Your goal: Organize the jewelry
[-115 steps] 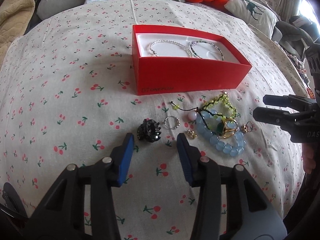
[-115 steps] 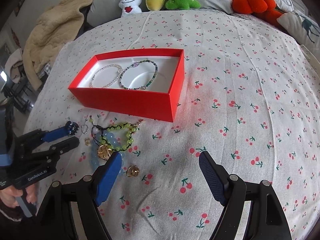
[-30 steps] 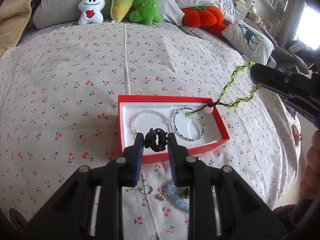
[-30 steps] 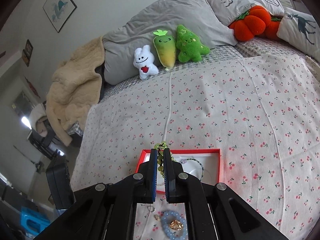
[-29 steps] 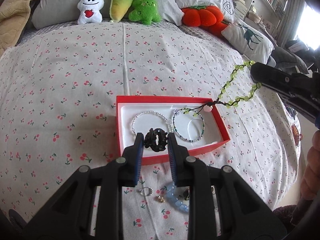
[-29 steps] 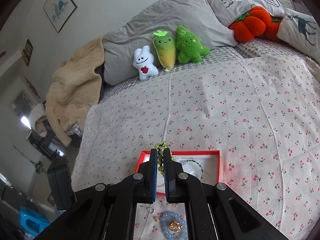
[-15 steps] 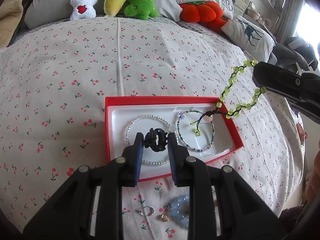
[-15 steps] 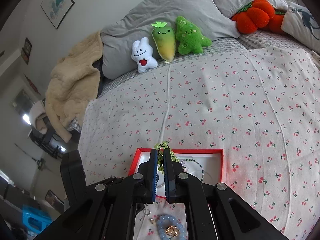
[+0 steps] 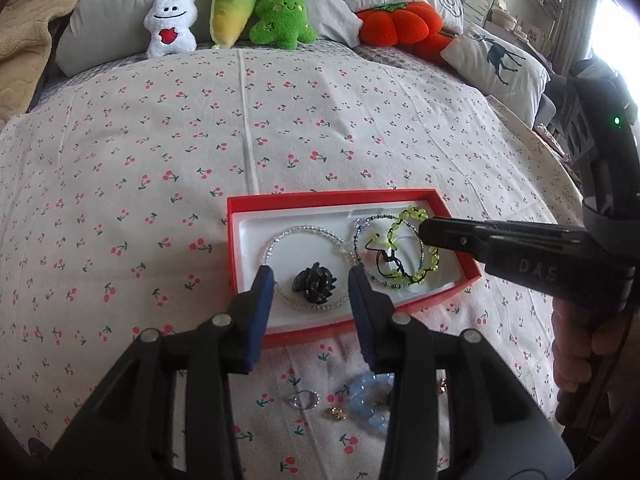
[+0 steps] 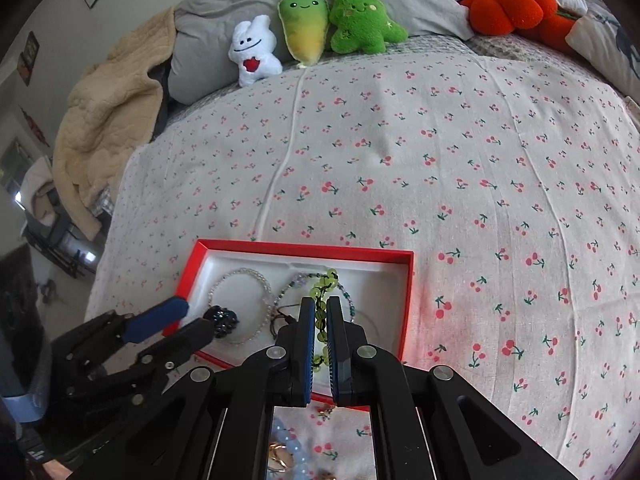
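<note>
Broadly, the bed (image 9: 280,120) serves as the work surface, its cherry-print sheet filling most of both views, with plush toys (image 9: 228,12) lined along the top edge. Low in the centre of each frame sits the red box (image 9: 236,256), evidently the collecting place: its white liner already holds a clear bead bracelet (image 9: 304,236) on the left and a dark bead bracelet (image 9: 362,226) toward the right.

Next, the right gripper (image 10: 319,322) enters the left view from the right edge and stays pinched on the green bracelet (image 10: 320,322), whose beads and black cord drape onto the liner at the box's right end; the clamp seems kept so the strand can be laid down rather than dropped.

The left gripper (image 9: 311,282), bottom centre of its view, has its jaws spread apart over the box's near left part. Between them, untouched, the black hair clip (image 9: 314,284) rests on the liner inside the clear bracelet's loop, seemingly just let go.

Below the box, at the bottom of the left frame, lie a blue bracelet (image 9: 370,402), a ring (image 9: 305,400) and a gold charm (image 9: 335,413), likely next.
</note>
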Available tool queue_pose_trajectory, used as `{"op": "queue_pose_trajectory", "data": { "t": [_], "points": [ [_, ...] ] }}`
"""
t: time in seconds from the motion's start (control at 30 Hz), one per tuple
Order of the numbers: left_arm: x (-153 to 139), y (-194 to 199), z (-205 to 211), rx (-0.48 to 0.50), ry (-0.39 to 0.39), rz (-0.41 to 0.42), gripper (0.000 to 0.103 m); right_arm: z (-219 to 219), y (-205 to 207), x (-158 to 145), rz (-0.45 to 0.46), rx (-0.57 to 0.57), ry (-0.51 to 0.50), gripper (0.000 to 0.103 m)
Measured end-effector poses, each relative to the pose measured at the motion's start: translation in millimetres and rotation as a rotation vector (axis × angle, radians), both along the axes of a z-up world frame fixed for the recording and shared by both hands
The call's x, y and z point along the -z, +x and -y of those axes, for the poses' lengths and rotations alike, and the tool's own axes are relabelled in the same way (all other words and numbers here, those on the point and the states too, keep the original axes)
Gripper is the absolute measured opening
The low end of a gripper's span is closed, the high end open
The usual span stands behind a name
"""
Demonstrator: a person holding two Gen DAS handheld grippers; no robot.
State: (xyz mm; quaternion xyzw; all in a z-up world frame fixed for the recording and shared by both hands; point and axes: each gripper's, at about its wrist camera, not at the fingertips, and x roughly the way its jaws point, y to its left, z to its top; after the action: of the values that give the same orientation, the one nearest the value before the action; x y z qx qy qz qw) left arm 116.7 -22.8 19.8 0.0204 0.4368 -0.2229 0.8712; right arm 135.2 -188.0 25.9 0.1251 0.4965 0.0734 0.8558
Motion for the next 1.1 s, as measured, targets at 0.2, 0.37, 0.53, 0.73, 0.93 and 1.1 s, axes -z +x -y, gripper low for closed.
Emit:
{"op": "queue_pose_trajectory", "data": {
  "t": [0.2, 0.37, 0.53, 0.73, 0.93, 1.1],
  "points": [
    [-4, -8, -3, -0.014, 0.008, 0.000, 0.057, 4, -3, 3, -0.012, 0.012, -0.066, 0.013],
    [-4, -14, -7, -0.039, 0.026, -0.023, 0.064, -2, -8, -4, -0.008, 0.001, -0.103, 0.013],
    [-3, -25, -13, -0.070, 0.044, -0.039, 0.077, -8, -19, -12, 0.000, -0.018, -0.131, 0.014],
    [5, -37, -28, -0.123, 0.052, -0.107, 0.081, -12, -40, -17, 0.000, -0.046, -0.157, 0.037],
    [12, -53, -39, -0.146, 0.134, -0.100, 0.081, -13, -65, -14, 0.008, -0.067, -0.194, 0.062],
    [21, -65, -48, -0.146, 0.165, -0.124, 0.082, -9, -85, -6, -0.015, -0.084, -0.194, 0.068]
  ]
}}
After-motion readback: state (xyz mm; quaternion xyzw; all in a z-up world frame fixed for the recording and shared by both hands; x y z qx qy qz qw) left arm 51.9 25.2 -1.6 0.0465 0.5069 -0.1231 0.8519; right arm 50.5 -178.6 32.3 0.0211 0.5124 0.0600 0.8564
